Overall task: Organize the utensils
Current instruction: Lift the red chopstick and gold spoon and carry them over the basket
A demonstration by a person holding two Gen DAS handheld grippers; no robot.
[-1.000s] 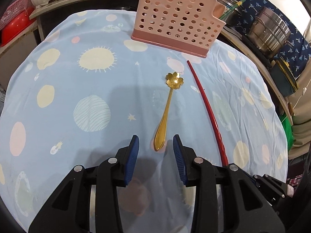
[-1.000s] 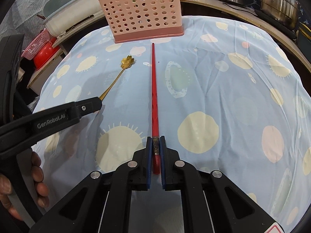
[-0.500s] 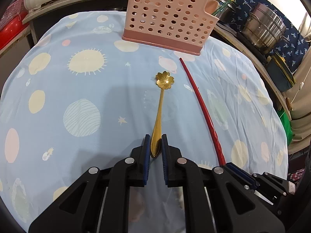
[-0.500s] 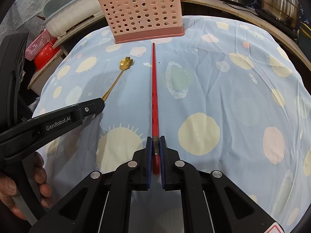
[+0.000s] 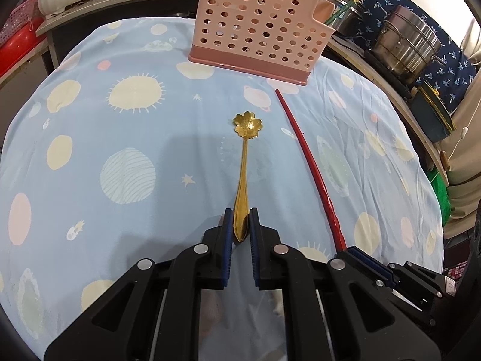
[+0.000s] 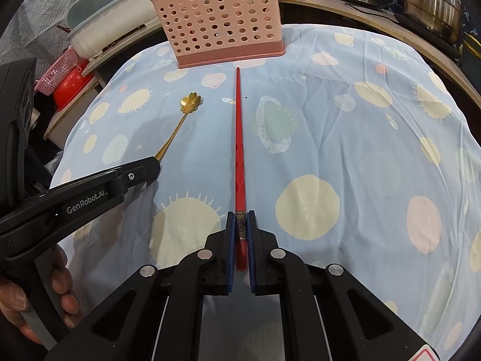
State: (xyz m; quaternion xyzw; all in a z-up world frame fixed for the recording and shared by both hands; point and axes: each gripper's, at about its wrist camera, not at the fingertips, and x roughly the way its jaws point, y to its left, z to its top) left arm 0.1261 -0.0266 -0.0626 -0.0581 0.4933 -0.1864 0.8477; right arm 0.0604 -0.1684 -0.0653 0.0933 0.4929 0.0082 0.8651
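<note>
Gold spoon (image 5: pixel 244 180) pinched in my left tool (image 5: pixel 240 225), red chopstick (image 6: pixel 239 162) in my right tool (image 6: pixel 241 225); I'd lift both level toward the pink basket (image 6: pixel 222 21).

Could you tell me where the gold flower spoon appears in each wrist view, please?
Left wrist view: the gold flower spoon runs up the centre, its handle end between the left tool's pads.
Right wrist view: the spoon lies upper left, slanting down into the left tool.
Shared landmark: the pink perforated basket at the cloth's far edge.
</note>
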